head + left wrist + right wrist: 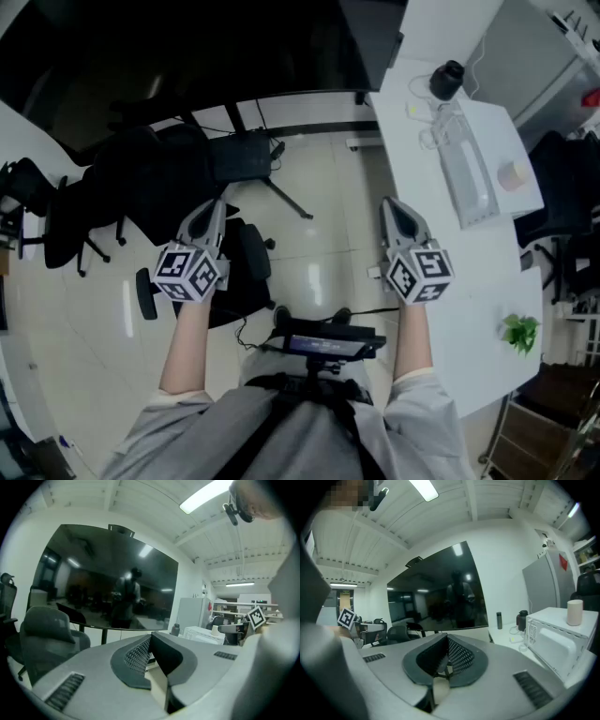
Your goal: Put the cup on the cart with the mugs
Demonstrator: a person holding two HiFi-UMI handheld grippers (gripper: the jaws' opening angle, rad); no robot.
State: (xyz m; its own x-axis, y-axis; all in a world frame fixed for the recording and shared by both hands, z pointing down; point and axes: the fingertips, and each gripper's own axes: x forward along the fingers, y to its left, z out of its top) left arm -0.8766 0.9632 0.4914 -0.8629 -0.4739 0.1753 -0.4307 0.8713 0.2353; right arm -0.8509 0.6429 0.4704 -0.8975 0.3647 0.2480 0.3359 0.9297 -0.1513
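Note:
A pale cup (513, 175) stands on top of a white microwave (473, 164) on the long white table (469, 309) to my right. The right gripper view has the cup (574, 612) at its far right, well away from the jaws. It is a small far-off shape (214, 630) in the left gripper view. My left gripper (217, 206) and right gripper (390, 206) are held side by side over the floor, both pointing forward. Each is shut with nothing between its jaws. The right gripper is just left of the table's edge.
A black flask (447, 80) and cables lie on the table behind the microwave. A small green plant (520, 330) sits near the table's near end. Black office chairs (141, 187) crowd the floor at left. A large dark screen (440, 597) fills the wall ahead.

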